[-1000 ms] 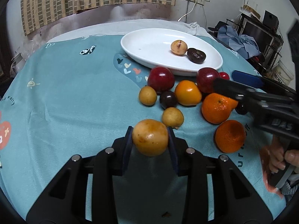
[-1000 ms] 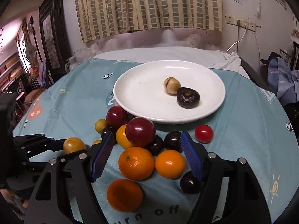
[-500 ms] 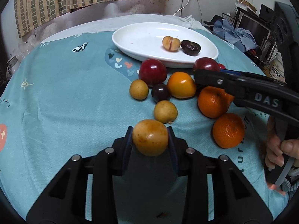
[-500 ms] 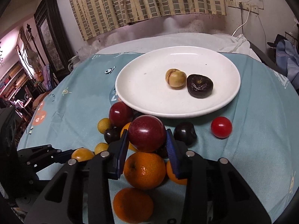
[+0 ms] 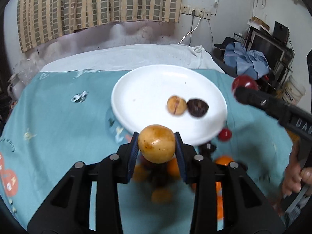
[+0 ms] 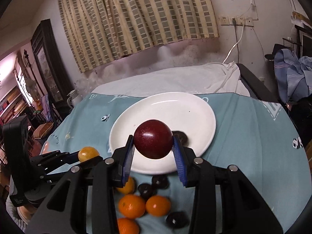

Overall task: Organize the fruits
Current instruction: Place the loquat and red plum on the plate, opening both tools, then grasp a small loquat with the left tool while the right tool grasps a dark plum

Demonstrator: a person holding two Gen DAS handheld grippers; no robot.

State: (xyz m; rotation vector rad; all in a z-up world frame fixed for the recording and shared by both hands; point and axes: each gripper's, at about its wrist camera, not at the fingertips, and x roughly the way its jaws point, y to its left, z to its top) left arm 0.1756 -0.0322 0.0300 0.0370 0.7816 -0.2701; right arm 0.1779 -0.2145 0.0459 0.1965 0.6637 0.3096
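Both your grippers are clenched on fruit: right gripper holds the dark red round plum over the white round plate's near rim, nearer than left gripper's yellow-brown round fruit.

The left gripper was raised, its blue-padded fingers clamped shut around a load. The right gripper was raised alongside, its fingers likewise closed on a load, with the person's right hand gripping its handle.

The letters "DA" show on the right tongs' black arm.
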